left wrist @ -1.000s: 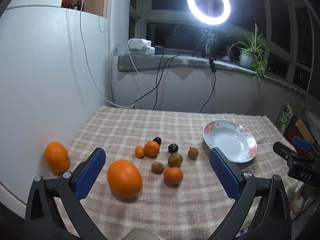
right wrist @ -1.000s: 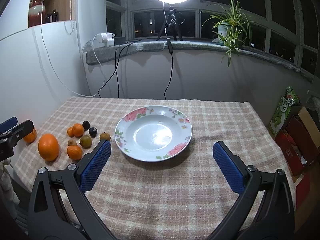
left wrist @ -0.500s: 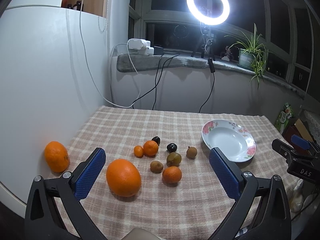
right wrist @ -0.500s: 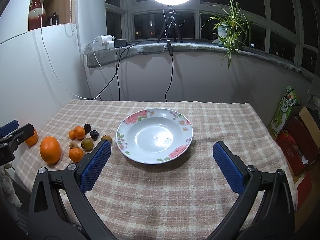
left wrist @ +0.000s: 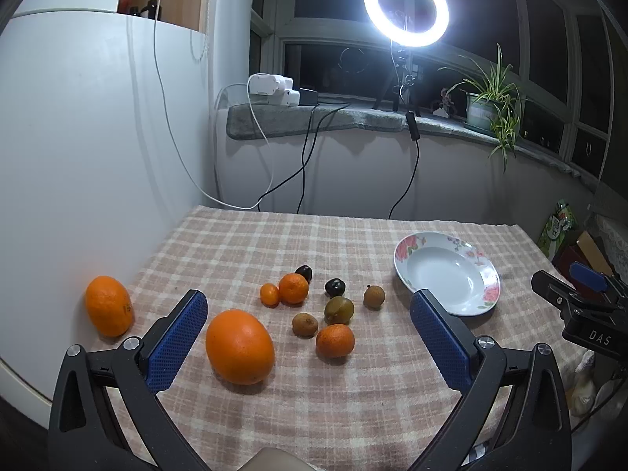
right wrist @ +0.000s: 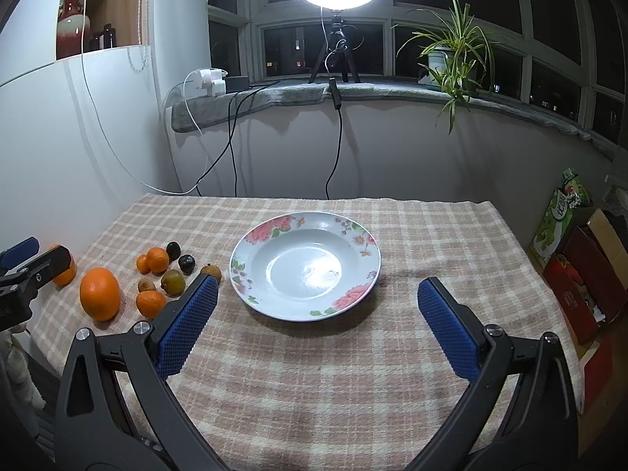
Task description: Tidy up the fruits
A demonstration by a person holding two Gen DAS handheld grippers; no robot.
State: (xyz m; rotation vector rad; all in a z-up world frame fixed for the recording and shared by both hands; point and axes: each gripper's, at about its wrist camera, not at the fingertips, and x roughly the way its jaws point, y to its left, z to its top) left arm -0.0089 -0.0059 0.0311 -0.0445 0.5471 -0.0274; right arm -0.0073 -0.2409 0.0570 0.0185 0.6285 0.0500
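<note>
A floral white plate (right wrist: 305, 270) (left wrist: 447, 272) lies bare on the checked tablecloth. To its left sits a cluster of fruit: a large orange (left wrist: 239, 347) (right wrist: 99, 293), small mandarins (left wrist: 334, 340) (left wrist: 293, 288), a kumquat (left wrist: 269, 294), a green plum (left wrist: 338, 309), dark plums (left wrist: 334, 287), and brown longans (left wrist: 373, 296). Another orange (left wrist: 108, 311) rests at the table's left edge. My left gripper (left wrist: 308, 331) hovers open above the front of the cluster, holding nothing. My right gripper (right wrist: 314, 324) hangs open in front of the plate, also with nothing in it.
A white wall panel (left wrist: 78, 157) borders the table on the left. Cables (left wrist: 302, 165) hang from the windowsill behind, where a ring light (left wrist: 405, 6) and potted plant (right wrist: 451, 59) stand. Boxes and a green carton (right wrist: 561, 212) sit off the right edge.
Both grippers have drawn back and risen slightly, so the fruit and plate look a little farther away. Both stay open and nothing on the table has moved.
</note>
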